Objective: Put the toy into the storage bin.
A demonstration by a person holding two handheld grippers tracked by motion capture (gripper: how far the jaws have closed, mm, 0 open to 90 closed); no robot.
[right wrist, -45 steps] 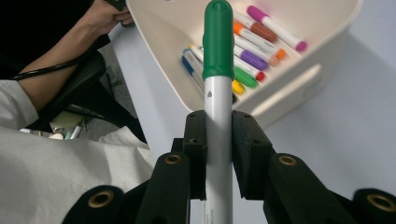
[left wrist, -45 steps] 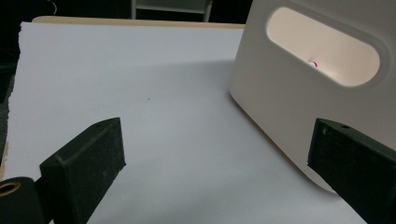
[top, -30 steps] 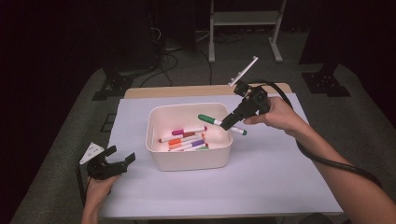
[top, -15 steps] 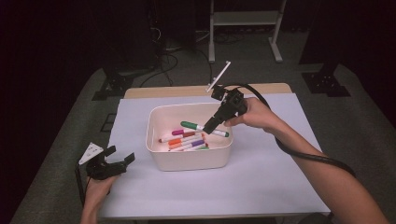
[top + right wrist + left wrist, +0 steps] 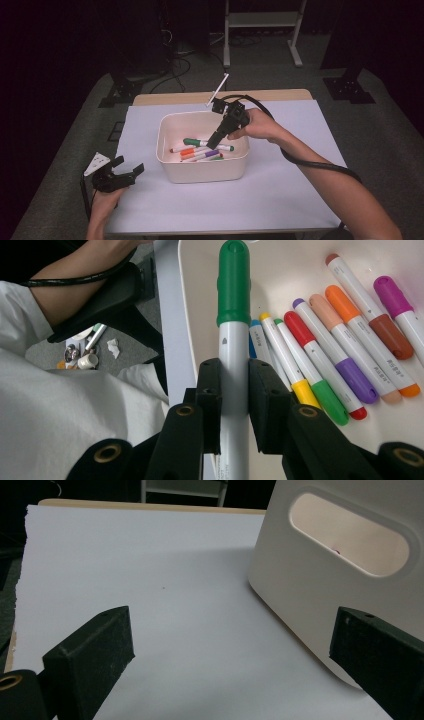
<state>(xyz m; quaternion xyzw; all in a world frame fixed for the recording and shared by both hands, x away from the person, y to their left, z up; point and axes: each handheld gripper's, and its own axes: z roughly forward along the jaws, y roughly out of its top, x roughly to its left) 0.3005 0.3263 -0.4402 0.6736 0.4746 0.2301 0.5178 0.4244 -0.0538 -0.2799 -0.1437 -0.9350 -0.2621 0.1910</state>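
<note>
The left tongs (image 5: 127, 172) rest on the bench (image 5: 280, 200), jaws wide open and empty, just beside the tub (image 5: 200, 172). The right tongs (image 5: 216, 140), clamped on the green marker (image 5: 233, 315), have carried it from beyond the tub's right rim to low over the markers (image 5: 345, 340) inside. The drop looks close: only opening the jaws remains.

We have carried our right gripper (image 5: 216, 142) leftward and down, from beside the white bin (image 5: 202, 172) to over its inside, so the clamped green-capped marker (image 5: 207, 144) now hangs low above the markers lying inside.
</note>
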